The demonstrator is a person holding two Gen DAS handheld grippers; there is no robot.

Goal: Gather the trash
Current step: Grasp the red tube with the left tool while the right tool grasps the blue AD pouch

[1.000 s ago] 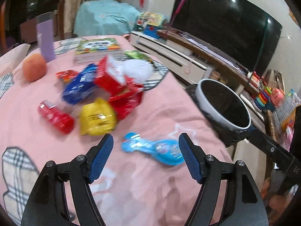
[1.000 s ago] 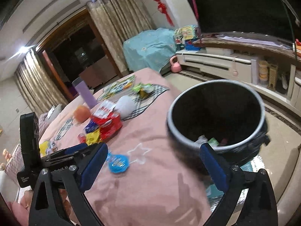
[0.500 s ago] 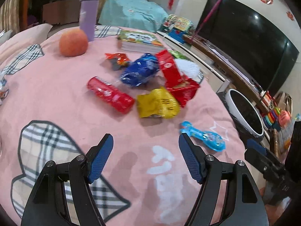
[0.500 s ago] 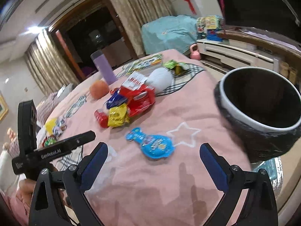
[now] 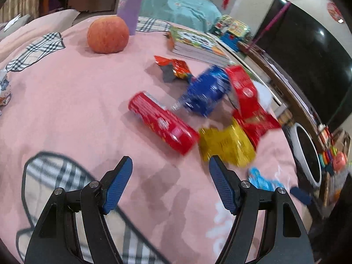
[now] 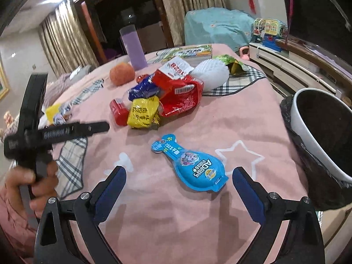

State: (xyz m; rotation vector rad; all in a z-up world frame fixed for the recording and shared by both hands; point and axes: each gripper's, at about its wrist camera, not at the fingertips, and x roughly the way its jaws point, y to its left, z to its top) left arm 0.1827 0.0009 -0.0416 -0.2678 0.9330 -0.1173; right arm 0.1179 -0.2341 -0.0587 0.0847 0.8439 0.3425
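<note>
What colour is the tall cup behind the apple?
Purple cup, clearest in the right wrist view.

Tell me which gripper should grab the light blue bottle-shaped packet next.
Right. The right gripper is open with the light blue packet lying almost between its fingers, bin close by. The left gripper faces the red pack instead.
</note>
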